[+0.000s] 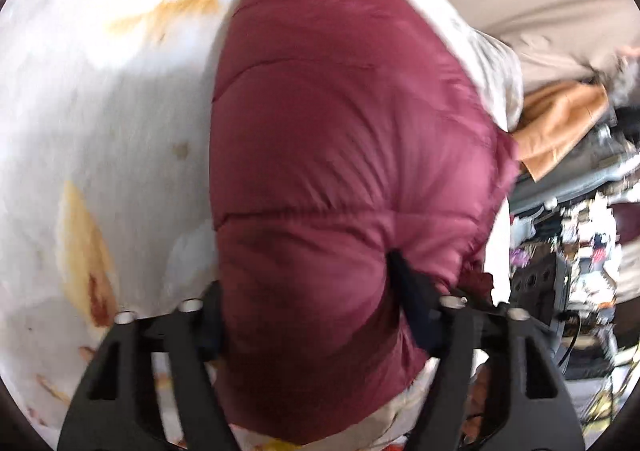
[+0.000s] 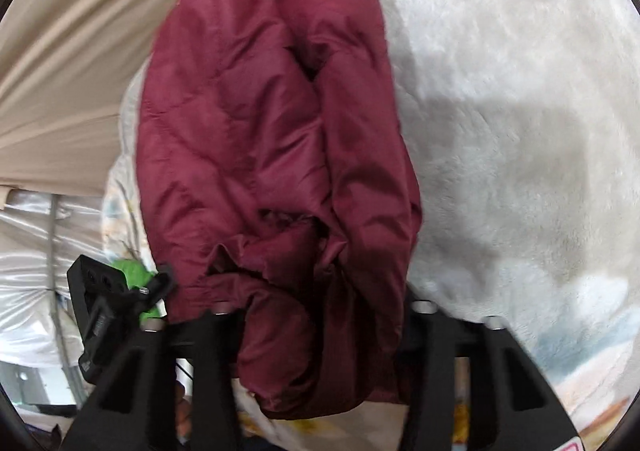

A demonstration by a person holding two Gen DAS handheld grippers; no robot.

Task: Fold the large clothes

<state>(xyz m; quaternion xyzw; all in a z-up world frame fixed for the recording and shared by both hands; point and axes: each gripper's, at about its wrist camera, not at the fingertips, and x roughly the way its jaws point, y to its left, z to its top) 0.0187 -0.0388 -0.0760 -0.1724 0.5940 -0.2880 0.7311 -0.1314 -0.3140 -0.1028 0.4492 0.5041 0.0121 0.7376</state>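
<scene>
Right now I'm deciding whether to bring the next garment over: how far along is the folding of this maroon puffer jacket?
Partly done. The maroon puffer jacket already lies gathered into a long narrow bundle on the white fleece blanket. In hand: the left gripper and right gripper each pinch its near end. Left: folding it shorter; that end is bunched and wrinkled.

I see the maroon jacket (image 1: 340, 155) as quilted, puffy cloth with a slight sheen, lying on a white fleecy, matt blanket (image 2: 520, 99), while my gripper fingers (image 1: 416, 303) look like matt black plastic with small metal pins.
</scene>
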